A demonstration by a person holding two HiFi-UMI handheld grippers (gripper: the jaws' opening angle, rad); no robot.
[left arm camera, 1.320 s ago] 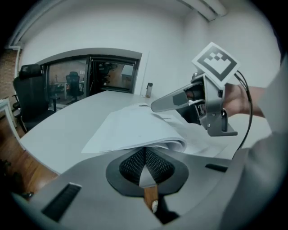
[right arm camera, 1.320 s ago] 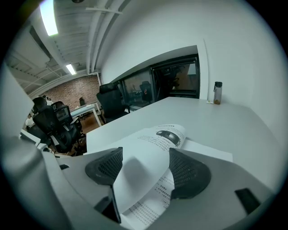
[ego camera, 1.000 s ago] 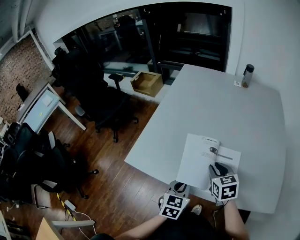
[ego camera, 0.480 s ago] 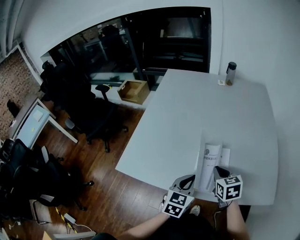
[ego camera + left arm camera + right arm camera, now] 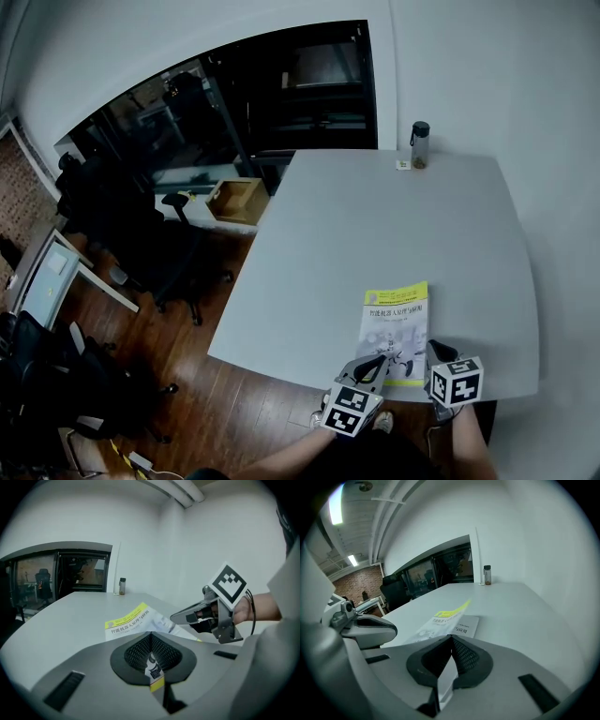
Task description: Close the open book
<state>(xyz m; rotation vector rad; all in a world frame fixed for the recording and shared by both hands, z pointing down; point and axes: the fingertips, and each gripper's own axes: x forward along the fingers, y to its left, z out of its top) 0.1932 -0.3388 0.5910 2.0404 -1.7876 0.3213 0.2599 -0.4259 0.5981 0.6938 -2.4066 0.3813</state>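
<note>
The book [image 5: 397,328] lies closed on the grey table [image 5: 375,225] near its front edge, its white and yellow cover facing up. It also shows ahead of the jaws as the book [image 5: 131,620] in the left gripper view and the book [image 5: 450,620] in the right gripper view. My left gripper [image 5: 375,364] hovers at the book's near left corner with its jaws shut [image 5: 150,633]. A strip of cover shows through the gap behind the tips. My right gripper [image 5: 434,352] sits just off the book's near right corner, jaws shut [image 5: 451,637] and holding nothing that I can see.
A dark bottle [image 5: 419,143] and a small label-like item [image 5: 402,165] stand at the table's far edge by the white wall. Left of the table, on the wooden floor, are a cardboard box [image 5: 234,200] and black office chairs [image 5: 141,244].
The book was open with white pages up, stood half folded half a second ago, and now lies closed with its cover up. Both grippers have drawn back toward the table's near edge.
</note>
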